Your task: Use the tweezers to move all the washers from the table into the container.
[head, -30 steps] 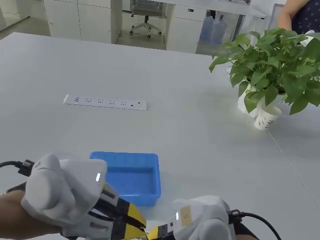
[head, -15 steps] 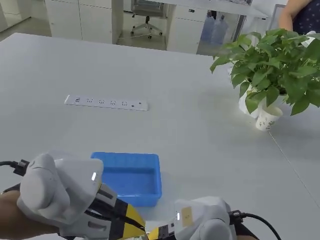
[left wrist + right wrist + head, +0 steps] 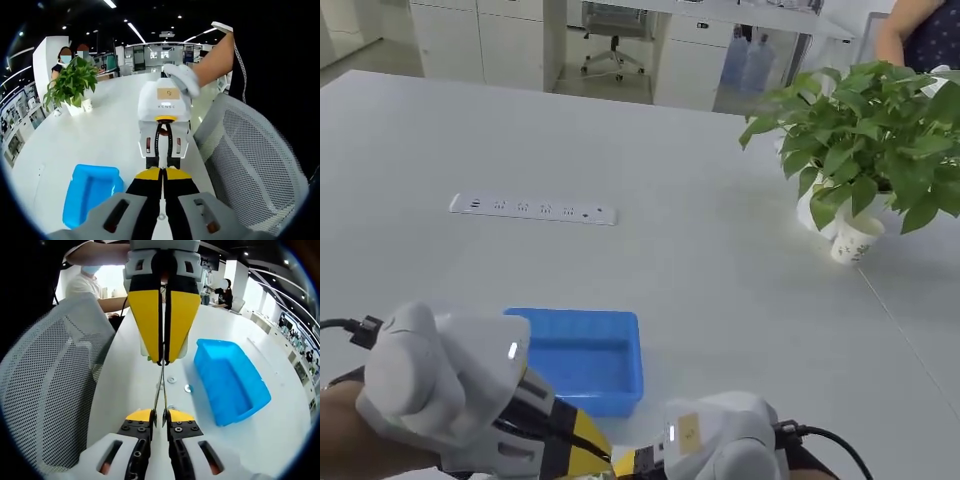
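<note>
The blue container point(image 3: 582, 320) stands on the white table just beyond my two grippers. My left gripper point(image 3: 590, 445) and right gripper point(image 3: 635, 462) face each other tip to tip at the near edge. In the right gripper view, thin metal tweezers point(image 3: 160, 387) run from the left gripper point(image 3: 161, 359), whose yellow jaws are shut on one end, to my right gripper point(image 3: 160, 416), shut on the other end. Two washers point(image 3: 171, 380) point(image 3: 188, 388) lie on the table beside the tweezers, close to the container point(image 3: 227, 380). In the left gripper view my left gripper point(image 3: 162, 175) meets the right gripper point(image 3: 162, 161).
A white power strip point(image 3: 532, 207) lies further back on the table. A potted plant point(image 3: 870, 120) and a paper cup point(image 3: 853, 238) stand at the far right. A grey mesh chair point(image 3: 250, 150) sits by the table's near edge. People are at the far desks.
</note>
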A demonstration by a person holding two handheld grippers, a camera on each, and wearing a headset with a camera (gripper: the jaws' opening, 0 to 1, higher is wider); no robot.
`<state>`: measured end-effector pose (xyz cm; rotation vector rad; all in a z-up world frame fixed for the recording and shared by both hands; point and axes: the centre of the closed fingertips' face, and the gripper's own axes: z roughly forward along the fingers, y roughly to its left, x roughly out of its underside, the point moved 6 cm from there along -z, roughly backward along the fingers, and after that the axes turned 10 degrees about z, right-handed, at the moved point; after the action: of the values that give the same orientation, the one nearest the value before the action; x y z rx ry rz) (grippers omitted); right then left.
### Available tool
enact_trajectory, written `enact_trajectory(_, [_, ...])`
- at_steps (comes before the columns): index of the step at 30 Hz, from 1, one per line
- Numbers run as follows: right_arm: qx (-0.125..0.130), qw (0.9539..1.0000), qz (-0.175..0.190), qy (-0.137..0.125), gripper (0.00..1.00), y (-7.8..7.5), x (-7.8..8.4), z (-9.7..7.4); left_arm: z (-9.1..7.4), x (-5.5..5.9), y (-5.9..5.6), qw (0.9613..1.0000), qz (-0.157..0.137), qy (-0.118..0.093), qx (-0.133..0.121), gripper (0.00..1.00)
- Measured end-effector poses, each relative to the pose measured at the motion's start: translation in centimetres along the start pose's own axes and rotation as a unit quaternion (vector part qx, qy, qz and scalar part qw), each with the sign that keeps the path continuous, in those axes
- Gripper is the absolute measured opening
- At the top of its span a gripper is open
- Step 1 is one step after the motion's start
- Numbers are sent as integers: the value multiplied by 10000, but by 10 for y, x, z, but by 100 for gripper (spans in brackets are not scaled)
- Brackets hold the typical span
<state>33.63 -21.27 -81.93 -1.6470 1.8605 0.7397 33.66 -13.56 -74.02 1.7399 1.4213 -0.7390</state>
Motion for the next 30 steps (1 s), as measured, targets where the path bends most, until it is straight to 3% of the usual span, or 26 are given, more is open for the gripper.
enact_trajectory(8, [36,10000,-46,-15,12,-2,-3,0,-4,-2,3,10000,13,58,-22,3])
enact_trajectory(22, [220,9997,-47,-36,12,-13,-5,0,-4,-4,17,9995,193,232,58,3])
enact_trajectory(30, [302,9995,-49,-18,12,-18,-5,1,-1,0,23,9993,242,274,105,3])
